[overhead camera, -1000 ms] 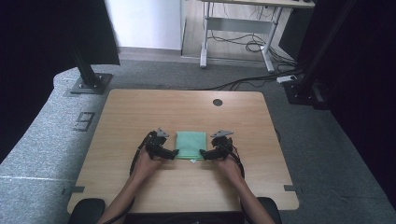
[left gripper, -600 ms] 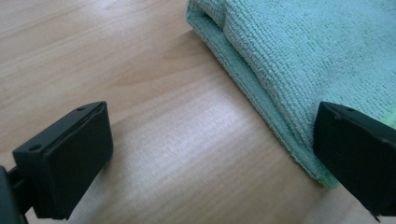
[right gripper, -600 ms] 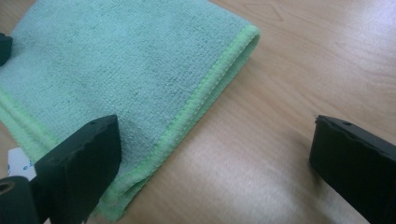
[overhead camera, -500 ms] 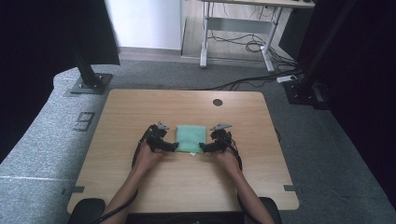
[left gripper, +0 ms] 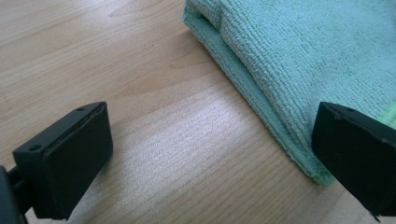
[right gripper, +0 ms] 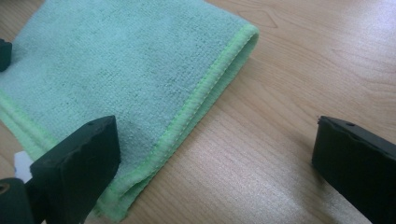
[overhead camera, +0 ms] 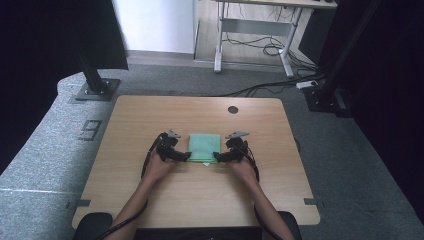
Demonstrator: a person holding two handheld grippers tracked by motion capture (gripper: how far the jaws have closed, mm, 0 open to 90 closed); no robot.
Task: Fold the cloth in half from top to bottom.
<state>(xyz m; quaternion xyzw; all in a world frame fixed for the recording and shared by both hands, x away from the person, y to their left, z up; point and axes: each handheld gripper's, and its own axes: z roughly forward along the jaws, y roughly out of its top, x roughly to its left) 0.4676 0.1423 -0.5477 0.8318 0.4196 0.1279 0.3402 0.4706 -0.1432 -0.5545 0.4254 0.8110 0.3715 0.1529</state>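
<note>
Fingers [right gripper: 74, 172] over cloth [right gripper: 126, 79], perhaps touching.

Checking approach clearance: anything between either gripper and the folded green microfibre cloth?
Nothing visible. The left gripper and right gripper stand open, each straddling one near corner of the folded green microfibre cloth, with bare wooden table between their jaws.

Green microfibre cloth [overhead camera: 204, 147], folded into a thick rectangle with lighter stitched hems. Lying flat mid-surface, somewhat nearer the near edge.
</note>
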